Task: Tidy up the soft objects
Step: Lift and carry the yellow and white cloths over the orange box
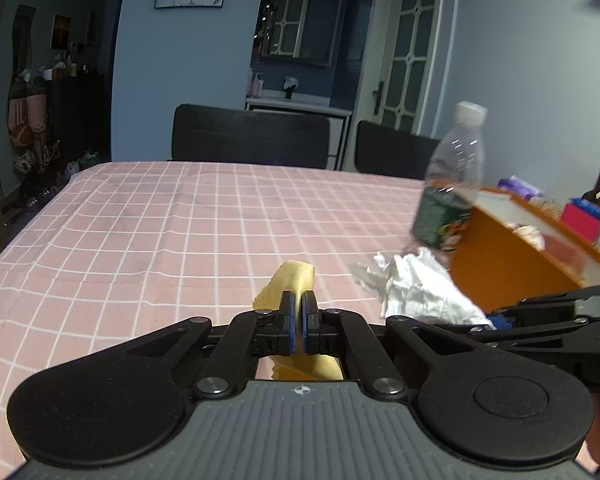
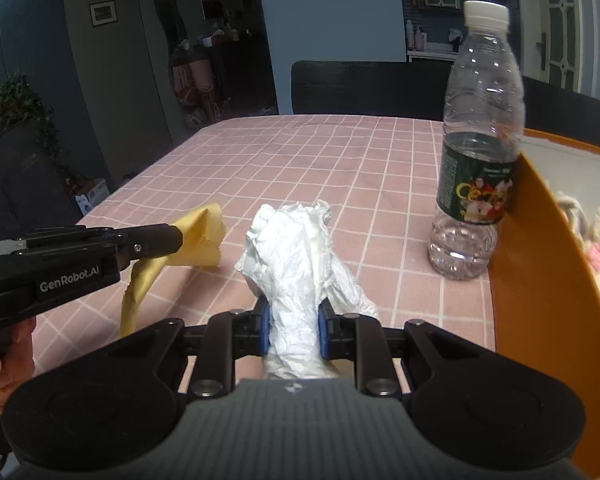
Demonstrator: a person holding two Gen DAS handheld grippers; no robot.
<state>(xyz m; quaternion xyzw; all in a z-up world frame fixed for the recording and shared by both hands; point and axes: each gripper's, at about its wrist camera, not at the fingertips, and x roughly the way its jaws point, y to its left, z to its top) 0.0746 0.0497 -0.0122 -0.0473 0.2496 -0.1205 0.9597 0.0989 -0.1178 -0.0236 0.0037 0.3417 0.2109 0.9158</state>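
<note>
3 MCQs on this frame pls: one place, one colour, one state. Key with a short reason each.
1. Where does the clear plastic water bottle stand?
A. inside the bin
B. on the pink checked tablecloth, beside the orange bin
C. on a chair

2. What colour is the thin cloth strip in the left gripper?
A. yellow
B. blue
C. green

3. What state is the right gripper in?
A. wide open, empty
B. shut on the bottle
C. shut on the crumpled white plastic bag

Key: 1 B, its base rests on the cloth against the bin's wall. 2 A, yellow shows in both views. 3 C, the blue pads squeeze the bag.
</note>
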